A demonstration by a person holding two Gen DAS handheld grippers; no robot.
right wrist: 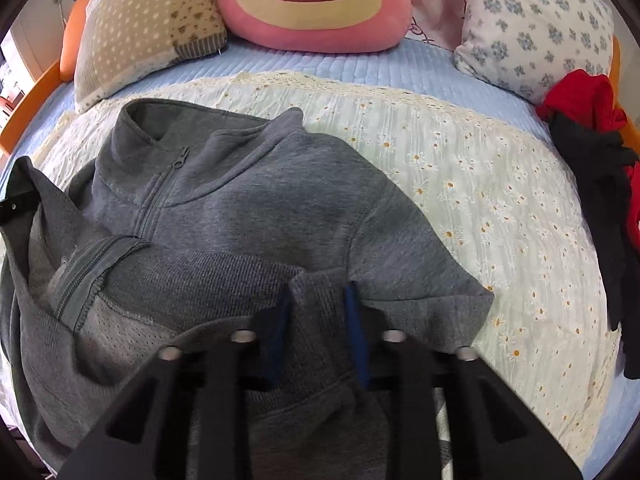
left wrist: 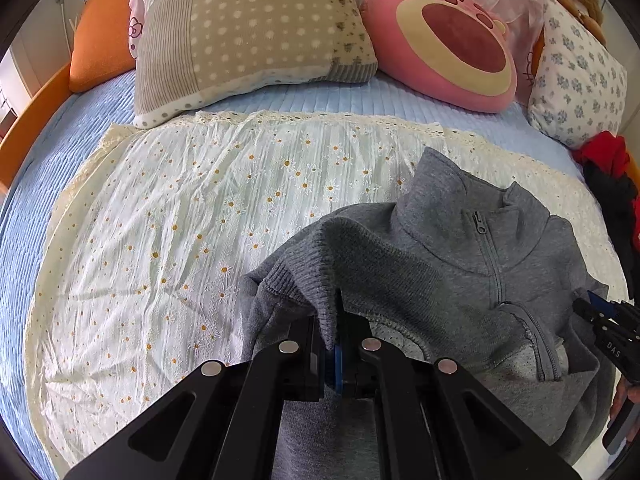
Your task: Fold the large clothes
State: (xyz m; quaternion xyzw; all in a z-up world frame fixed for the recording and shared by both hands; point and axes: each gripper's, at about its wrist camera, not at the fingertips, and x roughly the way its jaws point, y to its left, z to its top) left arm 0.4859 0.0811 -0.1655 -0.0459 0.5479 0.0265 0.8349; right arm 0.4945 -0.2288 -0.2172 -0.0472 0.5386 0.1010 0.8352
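My left gripper pinches the sweater's ribbed hem, my right gripper pinches the same band, so I can carry it over the body lying on the sheet.

Both fisheye shots were bright and evenly lit, looked like soft daylight, no hard glare anywhere. Shadows stayed faint, mostly a soft dark patch under the grey sweater where it lifted off the daisy-print sheet. Edges bent hard: the blue bedspread curved like a bowl, and black vignette filled every corner. The middle of each frame was crisp enough to read the knit ribbing. In the right wrist view the right gripper was a bit soft up close. The pillows at the top looked slightly washed out.
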